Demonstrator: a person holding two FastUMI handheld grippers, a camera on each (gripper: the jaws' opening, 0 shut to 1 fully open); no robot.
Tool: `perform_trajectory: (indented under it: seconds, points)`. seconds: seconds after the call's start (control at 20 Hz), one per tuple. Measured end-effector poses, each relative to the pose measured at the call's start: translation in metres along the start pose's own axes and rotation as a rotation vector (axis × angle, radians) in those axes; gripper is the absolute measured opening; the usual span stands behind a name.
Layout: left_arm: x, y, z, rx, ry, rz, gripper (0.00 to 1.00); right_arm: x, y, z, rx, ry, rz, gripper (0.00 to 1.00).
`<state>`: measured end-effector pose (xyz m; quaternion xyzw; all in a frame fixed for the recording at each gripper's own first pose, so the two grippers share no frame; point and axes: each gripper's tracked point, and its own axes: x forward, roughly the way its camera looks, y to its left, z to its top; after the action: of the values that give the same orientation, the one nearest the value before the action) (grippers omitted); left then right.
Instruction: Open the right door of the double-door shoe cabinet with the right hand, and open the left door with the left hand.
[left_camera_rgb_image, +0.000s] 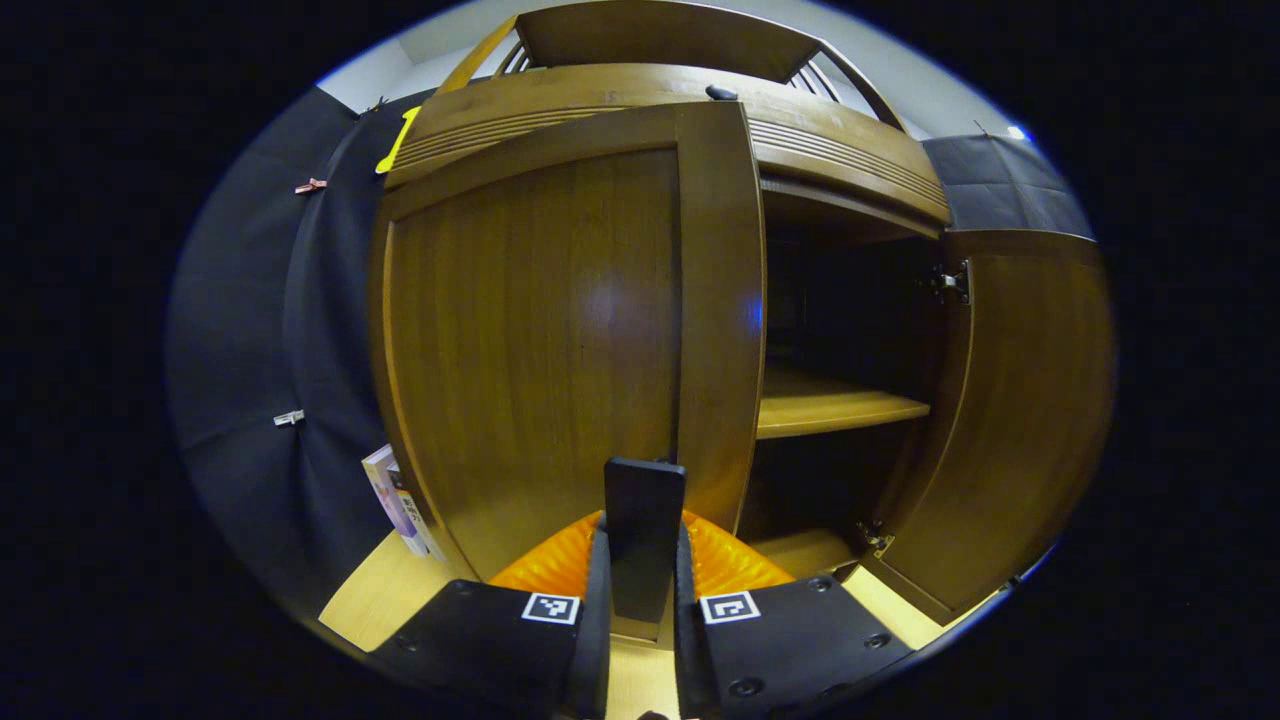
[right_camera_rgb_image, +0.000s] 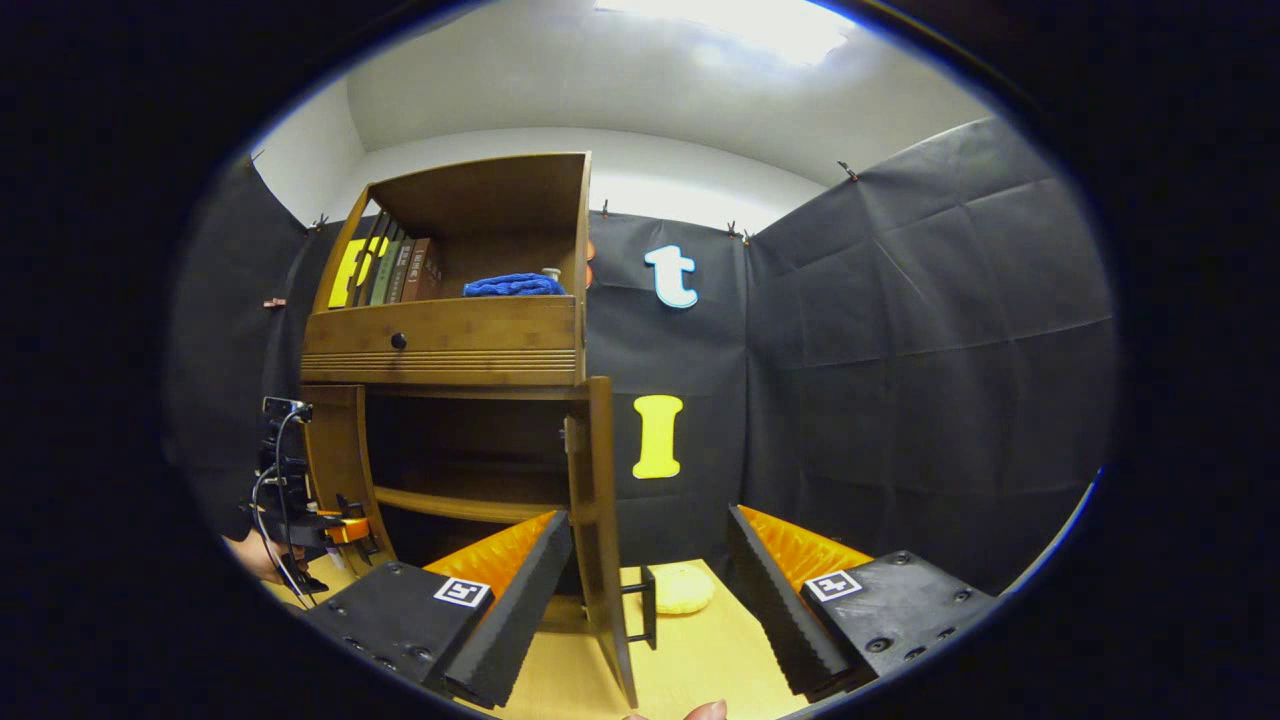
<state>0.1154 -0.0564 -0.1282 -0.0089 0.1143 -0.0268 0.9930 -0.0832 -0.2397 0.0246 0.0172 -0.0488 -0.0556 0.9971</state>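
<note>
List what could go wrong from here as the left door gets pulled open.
1. The left claw clamps a narrow handle; it may slip as the left door swings through its arc.
2. Books lean by that door's hinge side; a wide swing might strike them.
3. The right claw hangs open near the open right door and could knock it.

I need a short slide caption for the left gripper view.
Left gripper shut on the left door's handle; right door already open.

cabinet interior (left_camera_rgb_image: 850, 310) dark, contents indiscernible
</note>
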Motion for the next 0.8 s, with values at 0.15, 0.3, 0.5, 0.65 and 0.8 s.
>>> perform_trajectory:
  seconds: [0.15,0.3,0.5,0.65,0.8]
  points:
    - [-0.024,0.013,-0.005,0.005,-0.004,-0.009,0.3,-0.002,0.023,-0.007,0.002,0.023,0.025,0.98]
    - [-0.048,0.03,-0.011,-0.001,-0.01,-0.021,0.28,-0.008,0.047,-0.013,0.02,0.044,0.044,0.94]
    - [-0.078,0.059,-0.018,-0.004,-0.025,-0.012,0.27,-0.017,0.076,-0.018,0.036,0.061,0.067,0.93]
    - [-0.097,0.08,-0.021,0.0,-0.035,0.005,0.24,-0.021,0.089,-0.022,0.057,0.073,0.083,0.98]
    - [-0.11,0.1,-0.025,-0.008,-0.041,0.017,0.22,-0.024,0.105,-0.024,0.098,0.088,0.091,0.98]
